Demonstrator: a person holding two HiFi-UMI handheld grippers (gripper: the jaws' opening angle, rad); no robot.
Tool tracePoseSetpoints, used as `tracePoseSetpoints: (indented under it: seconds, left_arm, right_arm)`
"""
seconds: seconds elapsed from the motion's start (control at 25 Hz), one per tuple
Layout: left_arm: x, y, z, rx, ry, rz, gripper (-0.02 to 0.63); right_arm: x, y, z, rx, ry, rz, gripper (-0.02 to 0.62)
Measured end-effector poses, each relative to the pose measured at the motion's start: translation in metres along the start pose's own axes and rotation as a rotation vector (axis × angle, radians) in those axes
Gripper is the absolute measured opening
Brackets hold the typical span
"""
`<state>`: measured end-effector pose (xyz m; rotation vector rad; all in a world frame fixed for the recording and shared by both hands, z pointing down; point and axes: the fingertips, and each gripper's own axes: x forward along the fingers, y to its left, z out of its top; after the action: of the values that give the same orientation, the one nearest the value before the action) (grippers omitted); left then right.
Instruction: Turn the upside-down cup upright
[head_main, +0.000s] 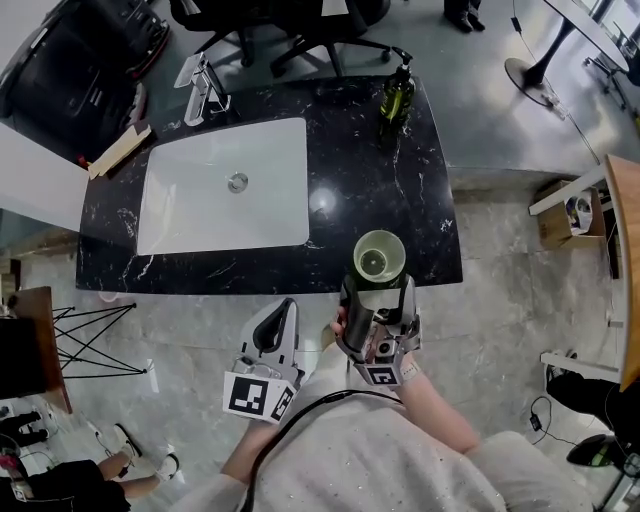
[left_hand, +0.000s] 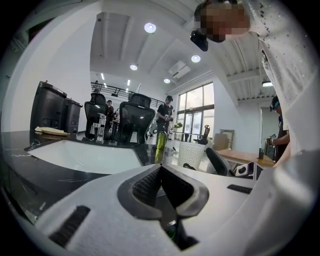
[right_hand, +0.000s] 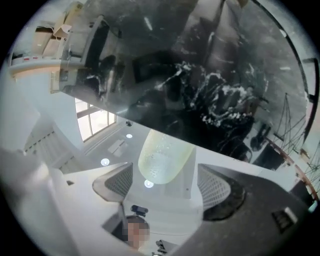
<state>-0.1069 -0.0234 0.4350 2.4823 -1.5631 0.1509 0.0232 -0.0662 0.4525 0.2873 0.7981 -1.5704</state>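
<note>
A pale green cup (head_main: 380, 258) stands mouth-up at the front edge of the black marble counter (head_main: 400, 200). My right gripper (head_main: 380, 298) reaches up to it from below the edge, one jaw on each side. In the right gripper view, which is turned over, the cup (right_hand: 162, 155) sits between the wide jaws of this gripper (right_hand: 166, 182), and a gap shows on both sides, so it is open. The left gripper (head_main: 286, 306) hangs to the left below the counter edge, shut and empty. In the left gripper view the textured cup (left_hand: 191, 152) appears beyond the closed left gripper (left_hand: 159, 167).
A white sink basin (head_main: 225, 185) with a faucet (head_main: 205, 90) fills the counter's left half. A green bottle (head_main: 396, 98) stands at the back right corner. Office chairs (head_main: 300, 25) sit behind the counter, and a wire rack (head_main: 90, 340) stands on the floor at left.
</note>
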Motion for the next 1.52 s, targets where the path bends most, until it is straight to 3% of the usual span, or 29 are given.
tracePoseSetpoints:
  seconds: [0.16,0.4,0.44,0.52,0.56,0.64,0.76,0.88,1.12,1.52]
  left_arm:
    - [0.000,-0.001,-0.002,-0.012,-0.002,-0.001,0.006]
    - [0.007,-0.011,0.000,-0.026,-0.024,-0.036,0.006]
    - [0.008,-0.013,0.001,-0.029,-0.029,-0.043,0.006]
    - [0.012,-0.016,0.003,-0.032,-0.038,-0.057,0.006]
    - [0.013,-0.018,0.004,-0.033,-0.041,-0.064,0.006]
    - [0.016,-0.022,0.006,-0.031,-0.049,-0.080,0.006]
    - [0.022,-0.031,0.012,0.005,-0.057,-0.116,0.006]
    - [0.026,-0.041,0.014,0.029,-0.059,-0.150,0.006]
    - [0.030,-0.051,0.016,0.026,-0.064,-0.186,0.006]
    - [0.028,-0.048,0.017,0.024,-0.069,-0.190,0.006]
  right_arm:
    - [-0.008,-0.002,-0.012,-0.090,0.071,-0.094,0.377]
    - [-0.013,-0.023,-0.063,-0.548,0.442,-0.478,0.368]
    - [-0.017,-0.026,-0.064,-0.639,0.476,-0.553,0.315]
    - [-0.024,-0.030,-0.054,-0.857,0.522,-0.733,0.109]
    - [-0.027,-0.030,-0.049,-0.989,0.565,-0.821,0.038]
    - [-0.032,-0.030,-0.049,-1.264,0.703,-0.934,0.019]
    - [-0.025,-0.024,-0.060,-1.589,0.897,-0.935,0.008]
    - [-0.018,-0.019,-0.061,-1.752,0.948,-0.921,0.006]
    - [-0.017,-0.016,-0.066,-1.880,0.962,-0.909,0.006]
    - [-0.019,-0.015,-0.066,-1.899,0.939,-0.916,0.006]
